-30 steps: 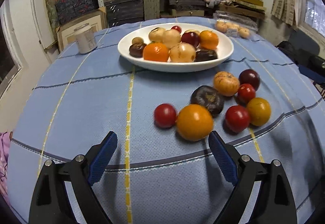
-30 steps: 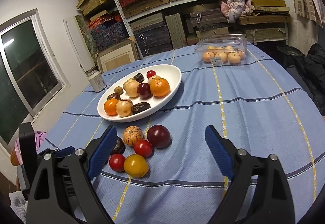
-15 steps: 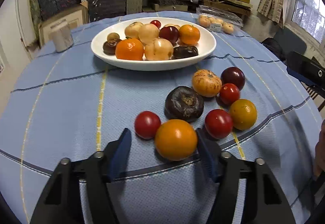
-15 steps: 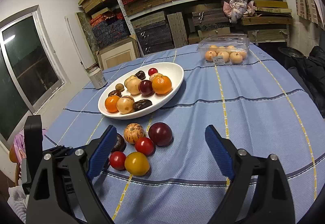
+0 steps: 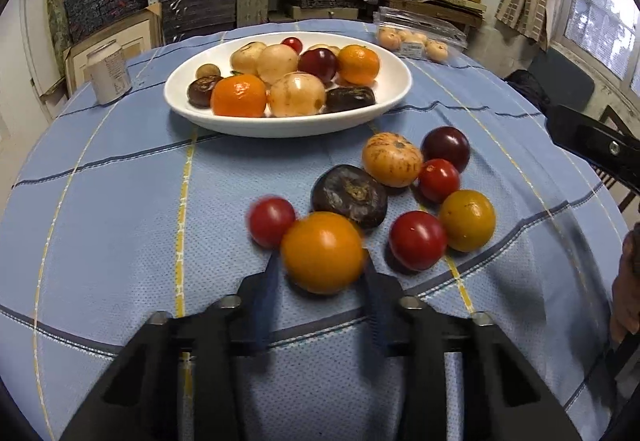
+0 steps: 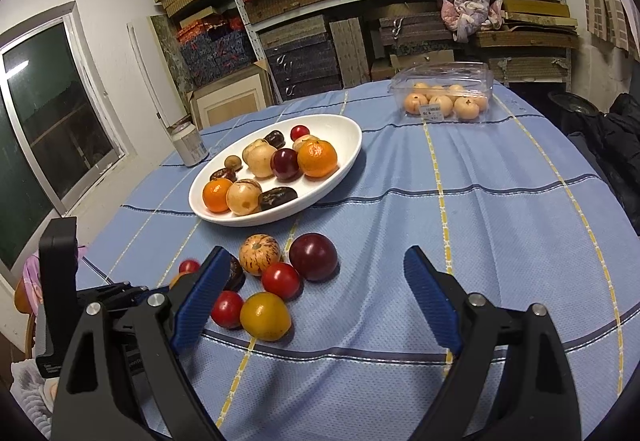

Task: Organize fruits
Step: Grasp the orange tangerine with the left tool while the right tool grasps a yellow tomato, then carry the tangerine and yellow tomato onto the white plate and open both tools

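My left gripper (image 5: pixel 320 265) is shut on a large orange fruit (image 5: pixel 322 252), its blue pads pressing both sides, on the blue tablecloth. A small red fruit (image 5: pixel 272 221) touches it at the left and a dark wrinkled fruit (image 5: pixel 349 195) lies just behind. Beyond lie several loose fruits: a speckled orange one (image 5: pixel 392 159), a dark plum (image 5: pixel 445 149), two red ones (image 5: pixel 417 240) and a yellow one (image 5: pixel 467 220). The white oval plate (image 5: pixel 384 112) behind holds several fruits. My right gripper (image 6: pixel 314 265) is open and empty, hovering near the same loose group (image 6: pixel 280 281).
A white can (image 5: pixel 109 71) stands left of the plate. A clear plastic box of pale fruits (image 6: pixel 444 97) sits at the far side of the table. Shelves of boxes stand behind. The right gripper's body (image 5: pixel 596 149) shows at the right edge of the left view.
My left gripper moved forward around the large orange fruit and closed on it. The right gripper stayed open and barely moved.
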Action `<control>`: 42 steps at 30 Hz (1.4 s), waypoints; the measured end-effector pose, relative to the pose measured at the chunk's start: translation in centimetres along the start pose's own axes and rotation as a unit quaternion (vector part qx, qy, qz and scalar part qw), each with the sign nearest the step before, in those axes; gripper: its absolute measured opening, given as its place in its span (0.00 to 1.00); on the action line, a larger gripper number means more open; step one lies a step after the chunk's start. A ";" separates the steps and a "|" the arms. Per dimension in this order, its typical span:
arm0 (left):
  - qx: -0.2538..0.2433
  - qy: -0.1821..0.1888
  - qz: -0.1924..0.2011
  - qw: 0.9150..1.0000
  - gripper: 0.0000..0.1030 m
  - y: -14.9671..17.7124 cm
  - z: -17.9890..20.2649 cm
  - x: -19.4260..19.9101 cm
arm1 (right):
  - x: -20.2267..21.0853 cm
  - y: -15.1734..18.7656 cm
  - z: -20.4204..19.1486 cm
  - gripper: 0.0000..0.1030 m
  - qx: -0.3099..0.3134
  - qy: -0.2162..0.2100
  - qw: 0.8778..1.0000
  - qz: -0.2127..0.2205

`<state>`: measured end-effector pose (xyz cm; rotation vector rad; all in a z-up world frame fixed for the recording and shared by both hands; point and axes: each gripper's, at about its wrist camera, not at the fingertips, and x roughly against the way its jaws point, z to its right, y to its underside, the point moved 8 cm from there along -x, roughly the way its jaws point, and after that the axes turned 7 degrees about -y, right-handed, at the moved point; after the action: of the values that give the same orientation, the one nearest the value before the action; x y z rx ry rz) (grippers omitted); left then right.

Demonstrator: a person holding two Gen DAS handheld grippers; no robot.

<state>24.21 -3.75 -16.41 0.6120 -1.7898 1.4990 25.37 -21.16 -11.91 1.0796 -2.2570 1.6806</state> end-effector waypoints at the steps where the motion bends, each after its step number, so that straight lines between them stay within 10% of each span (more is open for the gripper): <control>1: -0.001 0.000 0.000 1.000 0.36 0.0 0.0 0.0 | -0.1 0.0 0.0 0.84 0.000 0.001 1.000 -0.001; 10: 0.017 0.002 -0.002 1.000 0.54 -0.8 -0.5 -0.7 | -0.6 0.4 0.3 0.84 0.003 0.005 1.000 -0.011; 14: 0.022 0.007 0.000 1.000 0.37 -0.9 -0.6 -0.6 | -0.8 0.6 0.2 0.84 0.009 0.007 1.000 -0.017; 21: 0.024 -0.007 0.015 1.000 0.37 -0.3 -1.6 0.9 | -1.8 2.0 -0.9 0.83 0.048 0.009 0.998 -0.048; 42: 0.039 0.002 0.015 0.999 0.37 -0.3 -2.2 1.3 | -5.6 5.5 -3.7 0.38 0.100 -0.025 0.986 -0.132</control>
<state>24.08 -1.61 -15.08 0.6219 -1.7505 1.5966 25.04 -14.64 -17.58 1.4089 -1.8973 1.8107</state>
